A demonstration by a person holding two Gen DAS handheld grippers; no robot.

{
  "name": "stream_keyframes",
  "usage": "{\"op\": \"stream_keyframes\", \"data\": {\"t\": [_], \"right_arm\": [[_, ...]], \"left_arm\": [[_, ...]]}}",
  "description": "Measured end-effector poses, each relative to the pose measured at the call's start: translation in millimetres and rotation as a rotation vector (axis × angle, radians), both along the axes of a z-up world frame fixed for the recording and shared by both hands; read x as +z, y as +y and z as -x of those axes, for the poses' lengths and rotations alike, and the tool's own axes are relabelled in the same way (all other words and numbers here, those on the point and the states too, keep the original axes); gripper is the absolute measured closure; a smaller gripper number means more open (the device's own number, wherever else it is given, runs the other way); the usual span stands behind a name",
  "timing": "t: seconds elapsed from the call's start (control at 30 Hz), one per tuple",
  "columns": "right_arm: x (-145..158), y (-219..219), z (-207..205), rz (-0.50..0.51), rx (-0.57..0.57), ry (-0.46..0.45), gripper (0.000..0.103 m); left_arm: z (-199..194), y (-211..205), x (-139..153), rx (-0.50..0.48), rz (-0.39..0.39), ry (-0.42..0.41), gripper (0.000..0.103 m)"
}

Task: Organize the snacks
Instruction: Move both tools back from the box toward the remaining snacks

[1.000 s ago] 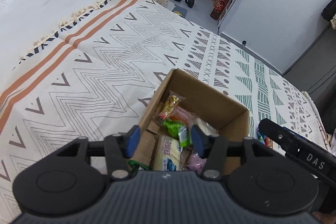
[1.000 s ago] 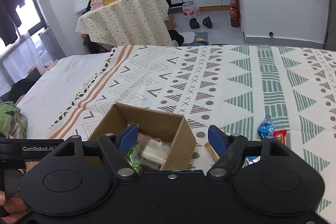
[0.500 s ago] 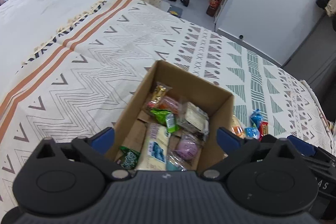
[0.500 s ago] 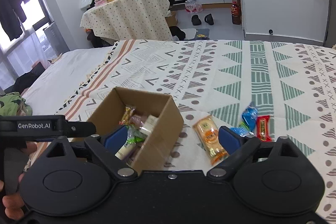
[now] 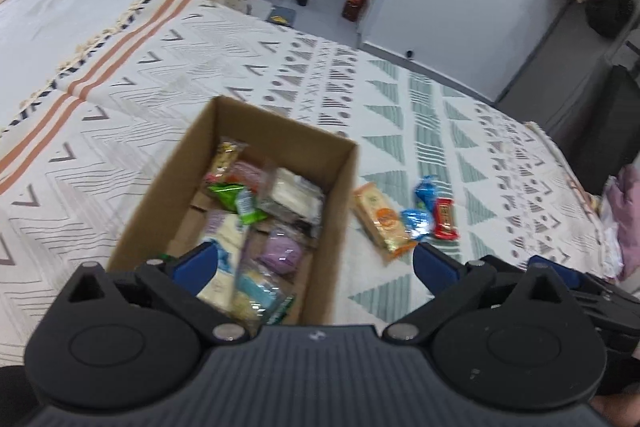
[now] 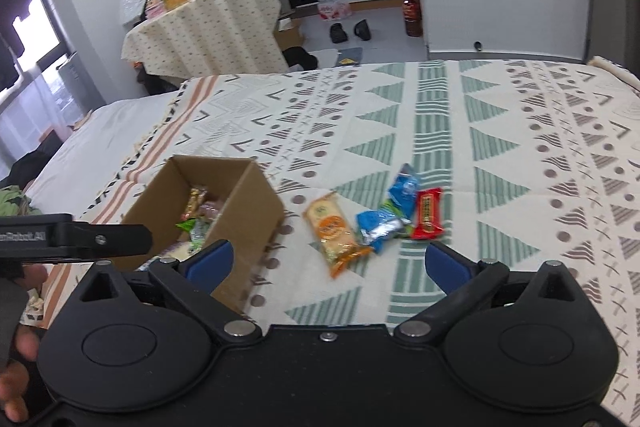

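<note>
Both the left hand-held gripper (image 5: 316,263) and right hand-held gripper (image 6: 326,259) are spread wide and empty. Four loose snacks (image 6: 374,217) lie on the bed just right of the cardboard box (image 6: 256,203), probably awaiting collection.

snacks (image 5: 276,205) in box (image 5: 340,195), wrappers (image 6: 380,219) right of it

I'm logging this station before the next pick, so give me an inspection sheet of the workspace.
Surface: patterned bedspread, lying flat.
Job's things: cardboard box open, holding many snacks; orange packet, two blue packets, red bar loose beside it.
Clutter: nothing seen on the spread.
Grippers: left gripper open over the box; right gripper open, short of the loose snacks.
Cables: nothing seen.
Surroundings: draped table with bottles, shoes on the floor.
</note>
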State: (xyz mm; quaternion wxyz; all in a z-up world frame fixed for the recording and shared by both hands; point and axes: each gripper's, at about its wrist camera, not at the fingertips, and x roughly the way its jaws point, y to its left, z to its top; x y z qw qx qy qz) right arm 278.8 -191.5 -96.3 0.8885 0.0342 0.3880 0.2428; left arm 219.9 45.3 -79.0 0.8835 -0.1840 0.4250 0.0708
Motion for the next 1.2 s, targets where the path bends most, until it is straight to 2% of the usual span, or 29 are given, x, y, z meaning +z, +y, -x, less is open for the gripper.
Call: {"op": "stream_keyframes", "data": {"t": [0.27, 0.4, 0.73, 0.83, 1.0, 1.2], "right_arm": [[0, -27, -4, -0.014, -0.05, -0.015, 0.0], [-3, -39, -4, 0.016, -0.089, -0.033, 0.0], [-9, -70, -7, -0.032, -0.092, -0.051, 0.001], [-17, -77, -7, -0.059, -0.084, -0.054, 0.005], [-40, -80, -16, -0.084, -0.074, -0.007, 0.01], [-61, -87, -35, -0.11, -0.098, 0.027, 0.017]], "left_arm": [[-5, -12, 4, 0.028, -0.02, 0.023, 0.0], [-6, -21, 8, 0.034, -0.018, 0.041, 0.0], [-13, -47, 7, 0.01, -0.044, 0.027, 0.0], [-20, -53, 3, 0.007, -0.059, 0.025, 0.001], [-31, -68, -8, -0.024, -0.113, 0.026, 0.002], [-45, -75, -27, -0.005, -0.116, 0.037, 0.007]]}}
